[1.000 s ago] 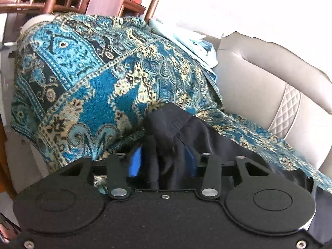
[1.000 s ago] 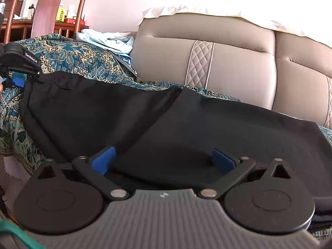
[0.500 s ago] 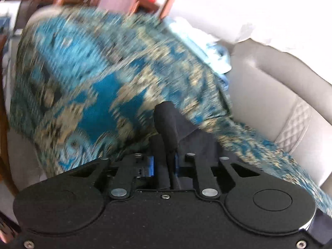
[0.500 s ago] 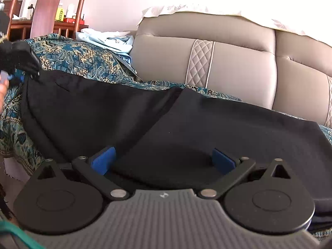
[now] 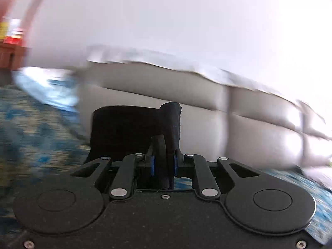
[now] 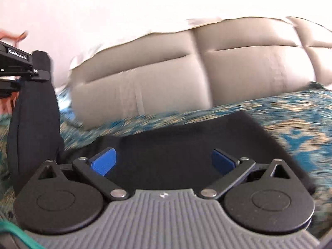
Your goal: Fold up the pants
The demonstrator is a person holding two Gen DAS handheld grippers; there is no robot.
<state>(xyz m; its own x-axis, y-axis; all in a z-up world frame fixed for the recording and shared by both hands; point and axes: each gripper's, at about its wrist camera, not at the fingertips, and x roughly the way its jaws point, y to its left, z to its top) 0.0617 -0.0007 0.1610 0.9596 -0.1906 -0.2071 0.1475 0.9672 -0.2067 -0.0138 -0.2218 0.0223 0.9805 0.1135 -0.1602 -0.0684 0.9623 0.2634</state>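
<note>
The black pants [image 6: 178, 145] lie on the blue patterned throw over the sofa seat. My left gripper [image 5: 162, 164] is shut on one end of the pants [image 5: 132, 130] and holds it lifted above the seat. In the right wrist view this lifted end [image 6: 35, 116] hangs down from the left gripper [image 6: 39, 72] at the far left. My right gripper [image 6: 164, 159] is open, its blue pads [image 6: 103, 160] spread just above the flat part of the pants and touching nothing I can see.
The grey sofa backrest [image 6: 186, 68] rises behind the pants. The blue and gold throw [image 6: 300, 128] covers the seat. Light blue clothes [image 5: 49, 89] lie at the left end. A wooden shelf [image 5: 10, 54] stands far left.
My left gripper closed on the pants' end, then lifted and swung it up and toward the right. The right gripper shifted over the pants and stayed open. Both views are now blurred by motion.
</note>
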